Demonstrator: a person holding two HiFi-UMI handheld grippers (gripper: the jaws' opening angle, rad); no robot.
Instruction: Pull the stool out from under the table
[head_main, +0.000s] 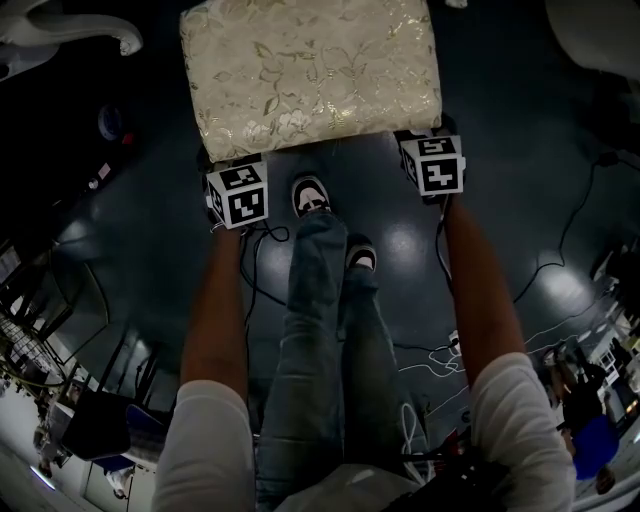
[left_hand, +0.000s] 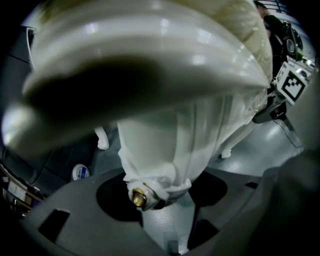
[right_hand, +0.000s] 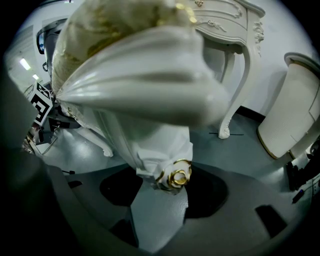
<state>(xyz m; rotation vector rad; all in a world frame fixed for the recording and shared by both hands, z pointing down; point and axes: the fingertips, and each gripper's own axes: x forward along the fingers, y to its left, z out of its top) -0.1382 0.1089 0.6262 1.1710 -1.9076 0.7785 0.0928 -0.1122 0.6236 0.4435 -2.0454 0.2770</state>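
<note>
Cream floral-cushioned stool (head_main: 310, 75) stands far of the person, long axis left to right. Left gripper (left_hand: 161, 212) clamps its near-left leg (left_hand: 165, 145), right gripper (right_hand: 161, 202) its near-right leg (right_hand: 160, 150). The white table (right_hand: 227, 22) lies beyond, so pulling runs nearward.

Seen from above, the stool (head_main: 310, 75) runs off the top edge, and its seat covers its own legs. It also hides the jaws of the left gripper (left_hand: 160, 220) and right gripper (right_hand: 157, 215). Close up, the seat rim (left_hand: 150, 50) is a blur. A stool leg (left_hand: 167, 145) stands between each pair of jaws, but I can't tell whether they press on it.
</note>
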